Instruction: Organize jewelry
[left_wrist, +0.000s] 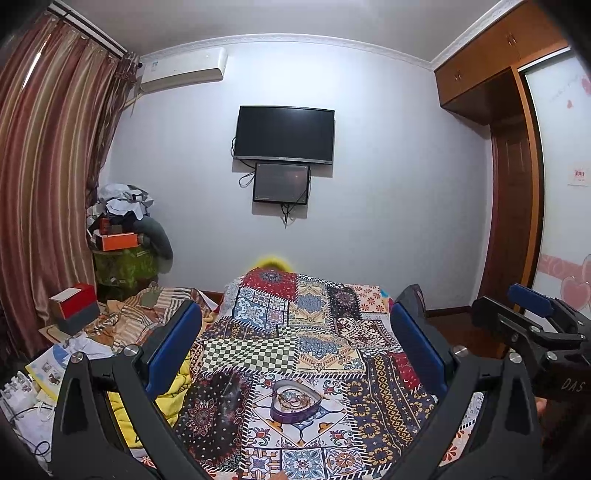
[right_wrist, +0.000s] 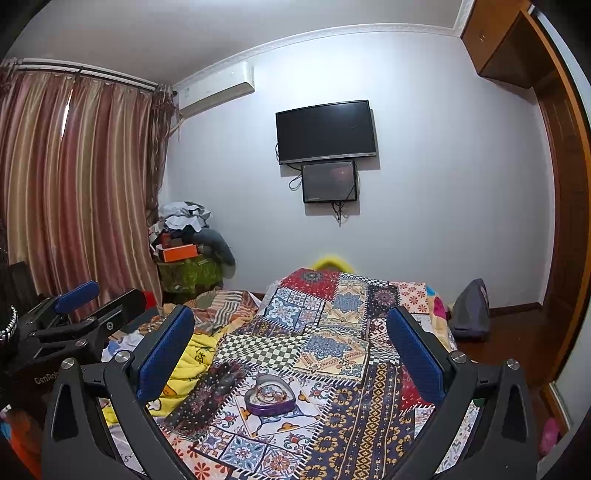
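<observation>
Purple heart-shaped tin, lid off, sat on the patchwork cloth in my left wrist view, tangled jewelry heaped inside. Left gripper: jaws spread wide, holding nothing, raised above the tin. Right wrist view: same tin low between the blue pads; right gripper likewise wide open and empty. Step, as I judged it: approach, nothing sorted yet. Next move called for lowering one gripper and narrowing onto a single piece.
</observation>
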